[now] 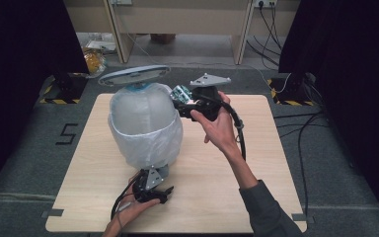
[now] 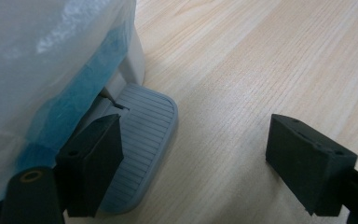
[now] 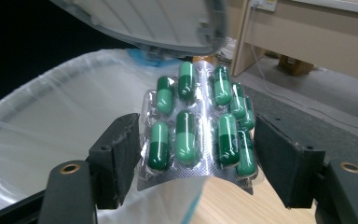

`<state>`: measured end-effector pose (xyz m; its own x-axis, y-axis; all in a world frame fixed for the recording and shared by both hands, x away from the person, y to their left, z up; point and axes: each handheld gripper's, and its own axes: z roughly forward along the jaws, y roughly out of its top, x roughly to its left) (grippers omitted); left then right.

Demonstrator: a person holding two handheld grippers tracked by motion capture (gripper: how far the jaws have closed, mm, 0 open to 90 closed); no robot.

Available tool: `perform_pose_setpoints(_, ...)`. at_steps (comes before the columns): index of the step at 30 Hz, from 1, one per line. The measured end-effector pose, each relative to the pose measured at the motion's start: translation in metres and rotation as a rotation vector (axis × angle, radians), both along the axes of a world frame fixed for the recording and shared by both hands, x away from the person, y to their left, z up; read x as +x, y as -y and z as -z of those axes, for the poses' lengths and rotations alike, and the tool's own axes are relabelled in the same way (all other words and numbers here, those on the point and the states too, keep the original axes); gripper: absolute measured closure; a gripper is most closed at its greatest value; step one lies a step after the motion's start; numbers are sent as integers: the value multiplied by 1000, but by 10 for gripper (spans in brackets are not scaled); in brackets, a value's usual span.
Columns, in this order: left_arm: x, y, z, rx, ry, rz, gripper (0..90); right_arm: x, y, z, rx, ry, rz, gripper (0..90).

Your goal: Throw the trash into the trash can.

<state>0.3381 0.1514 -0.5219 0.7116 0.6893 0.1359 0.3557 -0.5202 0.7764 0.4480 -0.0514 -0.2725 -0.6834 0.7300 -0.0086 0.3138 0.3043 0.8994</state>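
A pedal bin (image 1: 145, 118) lined with a clear plastic bag (image 3: 51, 121) stands on the left half of the wooden table (image 1: 276, 163), its grey lid (image 1: 134, 75) raised. My right gripper (image 1: 183, 98) hovers at the bin's upper right rim, shut on a silver blister pack (image 3: 200, 126) of green capsules that bows between the pads. Below the lid (image 3: 158, 23) the bag's mouth gapes. My left gripper (image 1: 154, 183) is low at the bin's front, open; one jaw lies over the ribbed grey pedal (image 2: 142, 140), the other over bare wood. Nothing sits between its fingers (image 2: 93, 158).
Bare tabletop stretches to the right and front of the bin. Beyond the table's far edge are a beige desk's legs (image 1: 242, 34) and floor clutter (image 1: 94, 59). Cables (image 1: 301, 128) trail over the grey floor at the right. Dark curtains flank both sides.
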Motion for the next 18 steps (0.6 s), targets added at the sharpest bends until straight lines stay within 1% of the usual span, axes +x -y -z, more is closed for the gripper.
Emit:
perform_pose_setpoints(1, 0, 0, 0, 0, 1, 1, 179, -1, -4, 0, 3, -5, -5, 327)
perform_pose_setpoints(2, 0, 0, 0, 0, 0, 2, 179, -1, -4, 0, 3, -5, -5, 327)
perform_pose_setpoints(3, 0, 0, 0, 0, 1, 2, 180, 0, -7, 0, -3, -1, -14, 327)
perform_pose_setpoints(7, 0, 0, 0, 1, 1, 3, 180, 1, -23, 3, -9, -9, -39, 325)
perform_pose_setpoints(10, 0, 0, 0, 0, 1, 4, 180, 3, -39, 7, -18, -18, -71, 324)
perform_pose_setpoints(11, 0, 0, 0, 0, 1, 4, 180, 3, -39, 7, -18, -18, -71, 324)
perform_pose_setpoints(13, 0, -1, 0, 1, 0, 5, 180, 6, -50, 11, -16, -30, -93, 321)
perform_pose_setpoints(15, 0, -1, 0, 0, 0, 5, 181, 6, -54, 12, -16, -33, -99, 317)
perform_pose_setpoints(16, 0, -1, 0, 0, 1, 3, 183, 8, -60, 14, -13, -44, -111, 303)
perform_pose_setpoints(18, 0, -1, 0, 0, 1, 3, 184, 10, -66, 17, 1, -63, -118, 282)
